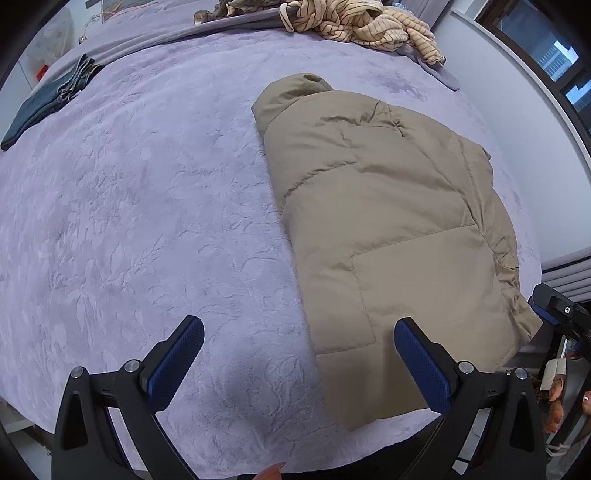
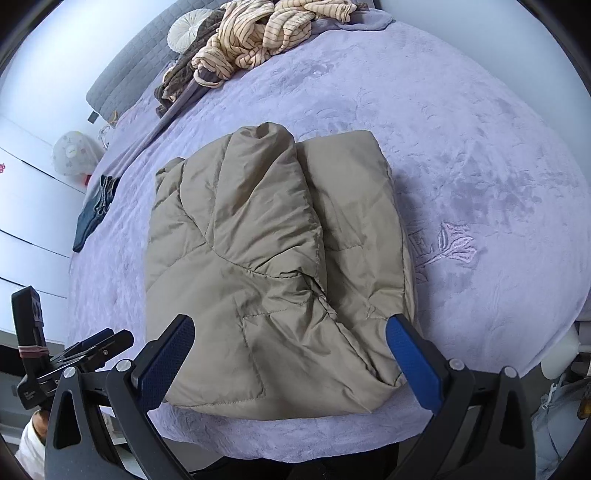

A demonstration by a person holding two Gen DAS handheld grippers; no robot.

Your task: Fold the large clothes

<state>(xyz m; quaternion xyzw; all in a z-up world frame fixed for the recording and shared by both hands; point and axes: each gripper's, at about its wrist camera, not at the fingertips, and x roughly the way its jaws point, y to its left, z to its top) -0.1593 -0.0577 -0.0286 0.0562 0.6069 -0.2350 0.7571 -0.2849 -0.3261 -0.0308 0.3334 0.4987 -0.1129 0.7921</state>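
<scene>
Lavender plush bedding point(image 1: 147, 184) with a pressed leaf pattern fills the left wrist view, and a tan puffer jacket point(image 1: 388, 221) lies on it to the right, already folded into a long block with its collar at the far end. Folded jeans point(image 1: 40, 110) sit well apart at the far left edge, and a striped sweater point(image 1: 362, 26) is heaped near the headboard. The left gripper point(image 1: 299, 365) hangs above the blanket with its jaws spread wide and nothing between them; its right pad point(image 1: 421, 365) is over the jacket's near corner.

From the right wrist view, the jacket point(image 2: 266, 258) sits near the bed's front edge, a sleeve folded across its top. The right gripper point(image 2: 290, 365) is released, jaws fully apart above the near hem, the pads clear of the fabric. The left gripper point(image 2: 96, 343) shows at the lower left.

The jacket looks light, puffy and springy, with a slick shell, so folds will likely bounce open. A pinch at the stitched near hem corners should hold better than one on the padded panels.
</scene>
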